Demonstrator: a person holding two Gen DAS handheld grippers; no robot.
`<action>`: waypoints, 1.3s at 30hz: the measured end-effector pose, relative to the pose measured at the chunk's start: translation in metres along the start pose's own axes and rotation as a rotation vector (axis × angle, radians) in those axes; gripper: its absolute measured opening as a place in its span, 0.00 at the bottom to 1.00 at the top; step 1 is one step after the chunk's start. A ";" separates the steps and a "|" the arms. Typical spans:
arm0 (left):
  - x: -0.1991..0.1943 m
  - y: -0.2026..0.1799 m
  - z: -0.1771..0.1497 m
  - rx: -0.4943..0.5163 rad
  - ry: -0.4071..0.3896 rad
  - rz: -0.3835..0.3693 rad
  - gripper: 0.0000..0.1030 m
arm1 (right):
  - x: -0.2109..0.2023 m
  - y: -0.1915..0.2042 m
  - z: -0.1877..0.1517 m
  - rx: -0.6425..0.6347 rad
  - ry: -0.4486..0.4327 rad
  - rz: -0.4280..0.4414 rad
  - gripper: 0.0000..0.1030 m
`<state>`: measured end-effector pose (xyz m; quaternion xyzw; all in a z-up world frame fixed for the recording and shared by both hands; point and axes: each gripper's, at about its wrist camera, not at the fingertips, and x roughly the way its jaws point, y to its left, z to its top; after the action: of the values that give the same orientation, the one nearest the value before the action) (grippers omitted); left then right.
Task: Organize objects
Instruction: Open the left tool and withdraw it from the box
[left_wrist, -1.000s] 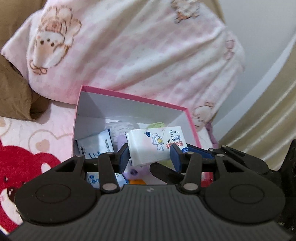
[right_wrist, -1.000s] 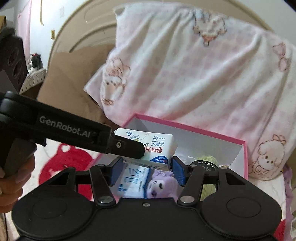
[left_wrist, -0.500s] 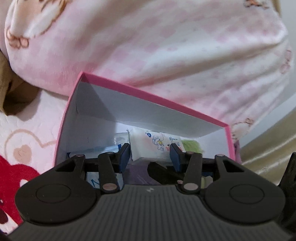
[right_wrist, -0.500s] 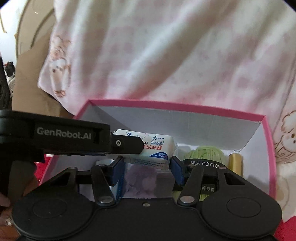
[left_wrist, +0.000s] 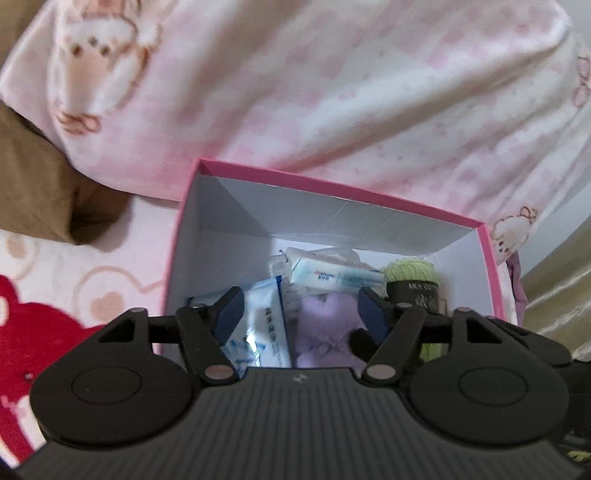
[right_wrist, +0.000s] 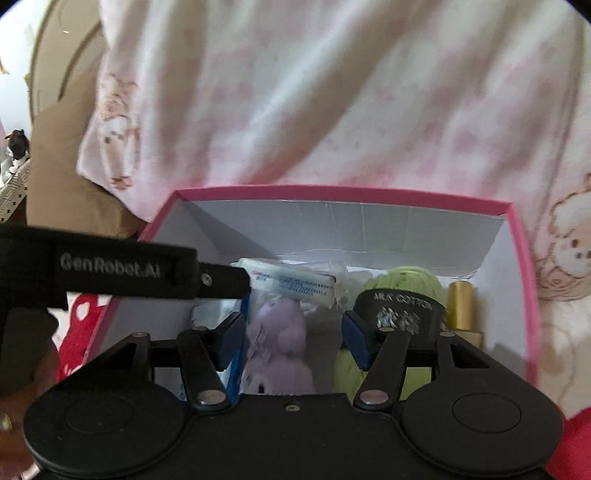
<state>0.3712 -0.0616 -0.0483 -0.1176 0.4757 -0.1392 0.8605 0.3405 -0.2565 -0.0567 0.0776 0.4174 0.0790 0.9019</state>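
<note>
A pink-rimmed box (left_wrist: 332, 188) (right_wrist: 332, 192) with white inside walls sits on the bed. In it, a white and blue tissue pack (left_wrist: 332, 277) (right_wrist: 295, 282) lies free on top of a purple plush toy (left_wrist: 325, 325) (right_wrist: 277, 343). My left gripper (left_wrist: 301, 308) hangs over the box with its jaws opening and nothing pressed between them. One of its fingers (right_wrist: 221, 280) reaches in beside the pack. My right gripper (right_wrist: 293, 332) is over the box too, its jaws opening a little, empty, with the plush below them.
The box also holds a blue and white packet (left_wrist: 262, 325), a green yarn ball (left_wrist: 410, 267) (right_wrist: 402, 280) with a black label and a gold spool (right_wrist: 460, 302). A pink pillow (left_wrist: 295, 92) leans behind the box. A brown cushion (left_wrist: 33, 184) lies to the left.
The left gripper carried the tissue pack down into the box, then opened and let it go. The pack now rests on the plush. Both grippers moved closer to the box.
</note>
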 end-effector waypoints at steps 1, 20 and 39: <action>-0.009 0.000 -0.002 0.006 -0.004 0.004 0.69 | -0.010 0.002 -0.002 -0.004 -0.013 0.003 0.64; -0.165 0.007 -0.044 0.076 -0.023 -0.013 0.78 | -0.160 0.037 -0.022 0.041 -0.085 -0.038 0.71; -0.217 0.000 -0.110 0.186 0.019 0.081 0.78 | -0.237 0.082 -0.074 -0.078 -0.129 -0.131 0.74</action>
<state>0.1678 0.0067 0.0652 -0.0163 0.4732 -0.1491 0.8681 0.1260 -0.2204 0.0888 0.0199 0.3592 0.0308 0.9325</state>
